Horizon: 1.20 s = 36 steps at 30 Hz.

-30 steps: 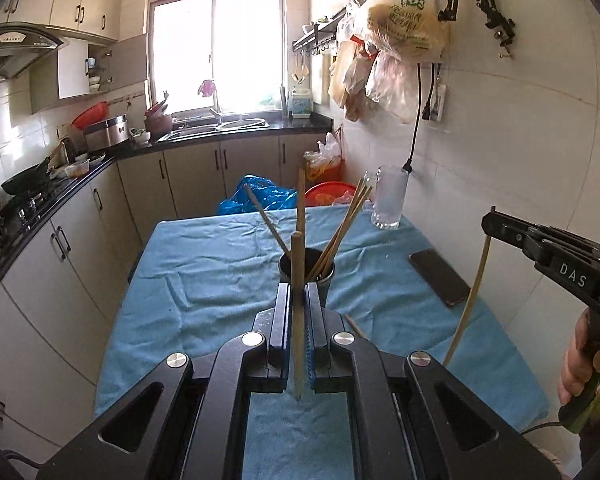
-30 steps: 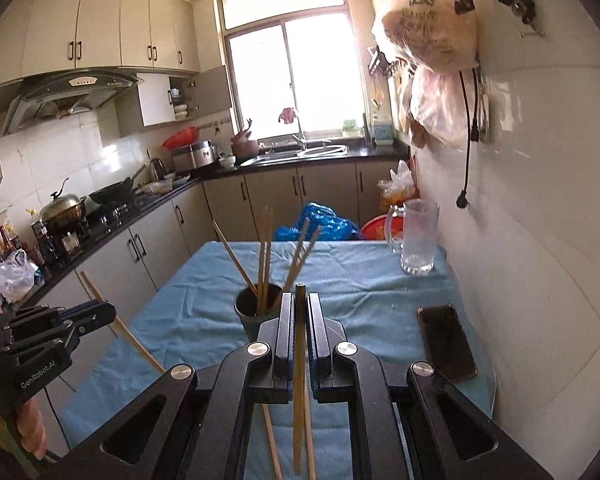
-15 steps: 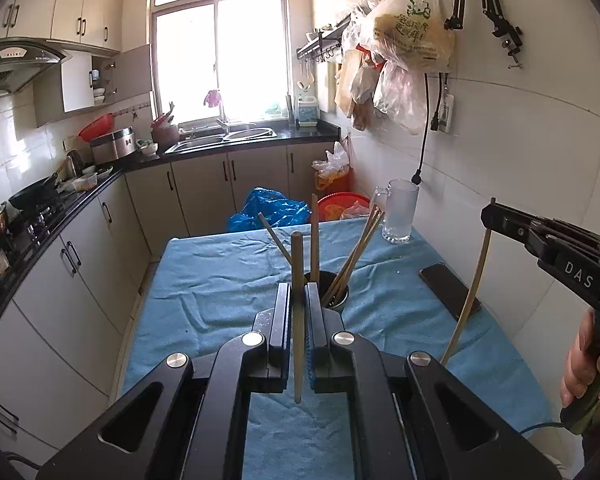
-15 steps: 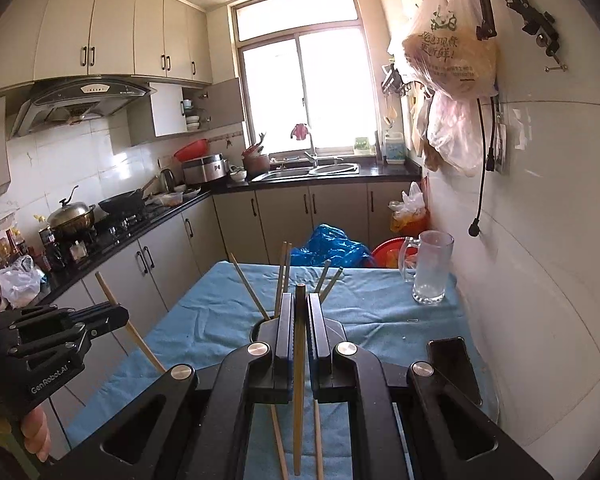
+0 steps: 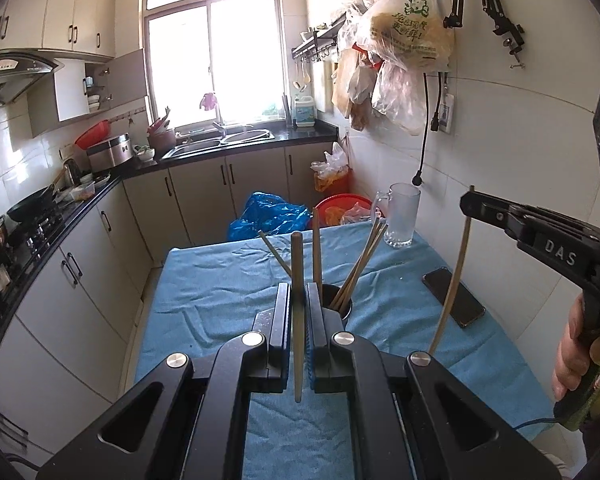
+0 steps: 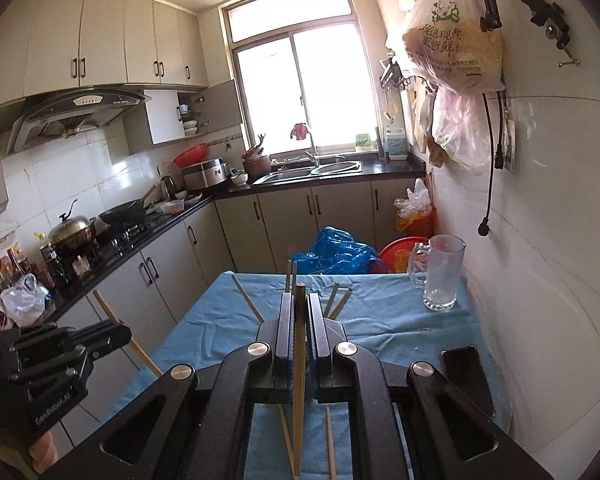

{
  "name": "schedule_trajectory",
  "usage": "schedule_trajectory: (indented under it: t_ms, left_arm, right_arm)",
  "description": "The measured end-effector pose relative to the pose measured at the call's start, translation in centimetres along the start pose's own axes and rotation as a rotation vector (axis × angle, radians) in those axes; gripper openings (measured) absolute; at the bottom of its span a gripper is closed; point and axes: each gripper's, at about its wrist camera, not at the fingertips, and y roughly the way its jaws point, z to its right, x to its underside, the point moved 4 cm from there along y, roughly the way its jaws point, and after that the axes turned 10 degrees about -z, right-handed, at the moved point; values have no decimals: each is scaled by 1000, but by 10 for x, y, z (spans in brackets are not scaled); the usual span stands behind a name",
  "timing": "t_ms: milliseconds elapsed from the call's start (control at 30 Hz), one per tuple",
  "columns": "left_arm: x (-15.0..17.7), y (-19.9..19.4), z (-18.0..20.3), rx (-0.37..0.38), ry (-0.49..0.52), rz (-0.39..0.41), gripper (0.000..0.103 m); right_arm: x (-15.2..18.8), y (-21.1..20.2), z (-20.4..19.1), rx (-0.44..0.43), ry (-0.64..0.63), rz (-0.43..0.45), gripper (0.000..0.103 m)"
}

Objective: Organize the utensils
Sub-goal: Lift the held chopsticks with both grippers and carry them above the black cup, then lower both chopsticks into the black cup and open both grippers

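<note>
A dark cup [image 5: 342, 306] with several wooden chopsticks [image 5: 360, 264] stands on the blue cloth of the table [image 5: 220, 288]. My left gripper [image 5: 299, 300] is shut on one upright chopstick [image 5: 298, 304], above and just in front of the cup. My right gripper [image 6: 299, 312] is shut on another chopstick [image 6: 299, 380], held upright over the table; it shows at the right of the left wrist view [image 5: 470, 204] with its chopstick [image 5: 452, 280] hanging down. Two loose chopsticks [image 6: 330, 440] lie on the cloth under the right gripper. The left gripper [image 6: 116, 334] shows at the left of the right wrist view.
A black phone [image 5: 452, 298] lies on the cloth at the right near the wall. A glass mug [image 5: 400, 216] stands at the table's far right corner. Counters and cabinets [image 5: 80, 260] run along the left. A blue bag [image 5: 272, 218] and red basin [image 5: 340, 206] sit beyond the table.
Both grippers have risen and pulled back from the cup, each still holding its chopstick. The cup now looks lower and farther in both views.
</note>
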Motion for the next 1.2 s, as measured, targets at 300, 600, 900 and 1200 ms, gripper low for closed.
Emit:
schedule_trajectory:
  t_ms: [300, 600, 900, 1200]
  left_arm:
    - [-24, 6, -5, 12, 9, 11, 6]
    - [-55, 16, -11, 46, -3, 46, 6]
    - [-86, 46, -23, 108, -68, 44, 6]
    - [-95, 92, -32, 138, -110, 11, 6]
  right_arm:
    - [-21, 8, -3, -4, 15, 25, 6]
    - [-44, 23, -1, -21, 59, 51, 6]
    - [-71, 45, 5, -42, 110, 82, 6]
    - [-79, 76, 20, 15, 144, 147, 6]
